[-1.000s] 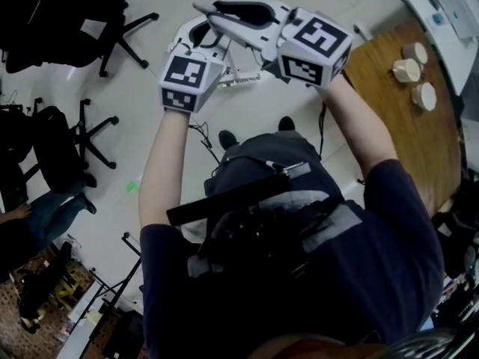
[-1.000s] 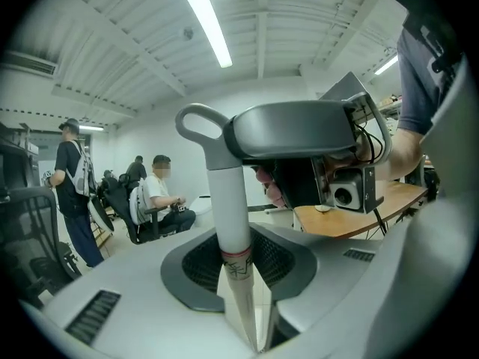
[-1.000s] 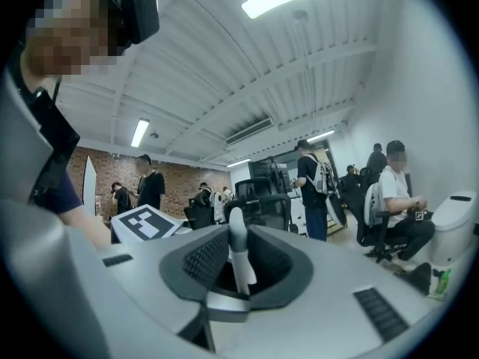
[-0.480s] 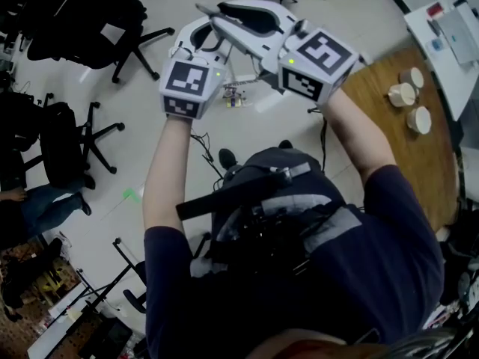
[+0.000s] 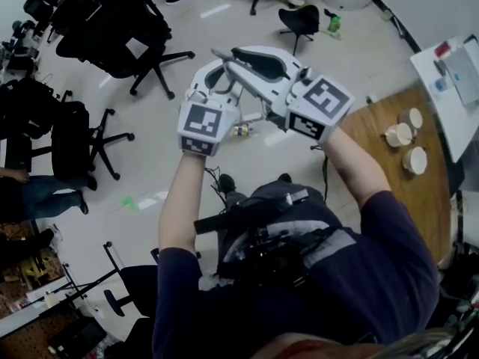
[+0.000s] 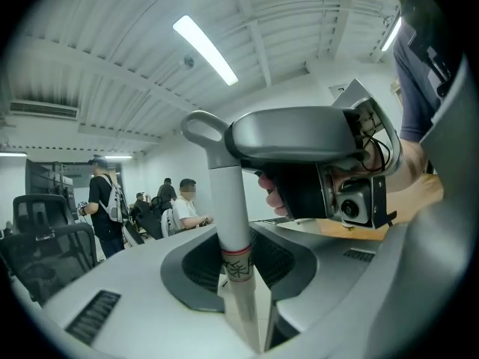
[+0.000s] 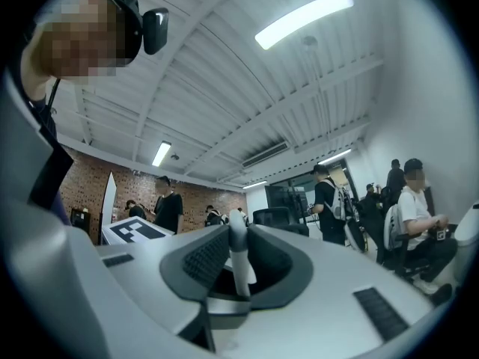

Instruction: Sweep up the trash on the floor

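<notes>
Left hand-held gripper (image 6: 236,271) clamps a white handle (image 6: 228,193); right hand-held gripper (image 7: 238,279) clamps a thin white rod (image 7: 237,244).

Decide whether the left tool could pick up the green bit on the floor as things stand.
Probably not: the left tool is shut on a white handle, held high above the green bit.

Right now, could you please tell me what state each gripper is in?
The left gripper is closed on a pale handle with a looped top.
The right gripper is closed on a slim white handle.
</notes>
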`<state>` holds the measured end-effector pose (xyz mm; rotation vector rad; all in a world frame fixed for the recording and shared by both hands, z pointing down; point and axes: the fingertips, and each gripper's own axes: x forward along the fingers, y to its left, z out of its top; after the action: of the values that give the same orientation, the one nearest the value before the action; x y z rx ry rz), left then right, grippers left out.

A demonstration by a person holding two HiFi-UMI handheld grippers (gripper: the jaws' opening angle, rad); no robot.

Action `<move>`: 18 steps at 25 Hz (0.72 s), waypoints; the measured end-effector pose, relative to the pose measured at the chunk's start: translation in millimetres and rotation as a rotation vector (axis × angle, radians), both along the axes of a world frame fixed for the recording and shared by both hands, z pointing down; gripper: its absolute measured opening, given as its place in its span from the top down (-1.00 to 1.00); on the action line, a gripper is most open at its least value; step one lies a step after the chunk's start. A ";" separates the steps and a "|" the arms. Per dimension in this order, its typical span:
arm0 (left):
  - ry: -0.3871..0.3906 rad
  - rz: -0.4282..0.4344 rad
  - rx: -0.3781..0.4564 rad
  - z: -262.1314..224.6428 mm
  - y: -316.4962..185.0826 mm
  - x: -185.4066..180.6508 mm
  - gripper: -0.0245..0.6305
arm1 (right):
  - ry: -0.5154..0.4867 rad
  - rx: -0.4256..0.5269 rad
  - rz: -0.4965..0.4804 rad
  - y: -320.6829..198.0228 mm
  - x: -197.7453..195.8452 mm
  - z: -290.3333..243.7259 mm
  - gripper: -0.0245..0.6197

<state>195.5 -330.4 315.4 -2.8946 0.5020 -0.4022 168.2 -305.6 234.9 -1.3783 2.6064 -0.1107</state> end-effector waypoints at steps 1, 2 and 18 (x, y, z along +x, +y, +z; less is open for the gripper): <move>0.004 0.003 -0.006 -0.6 -0.4 -1.5 0.66 | -0.011 0.001 -0.001 -0.8 -0.9 -1.0 0.63; 0.009 0.011 -0.014 -1.2 -1.2 -4.0 0.66 | -0.024 -0.001 0.002 -2.4 -2.7 -1.6 0.63; 0.143 0.359 -0.135 -1.8 8.7 -84.4 0.66 | -0.082 -0.052 0.296 -12.4 -85.5 4.3 0.64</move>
<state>111.1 -321.8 313.6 -3.0701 -0.0336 -0.1816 82.7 -318.0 239.2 -1.7205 2.3190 -0.1879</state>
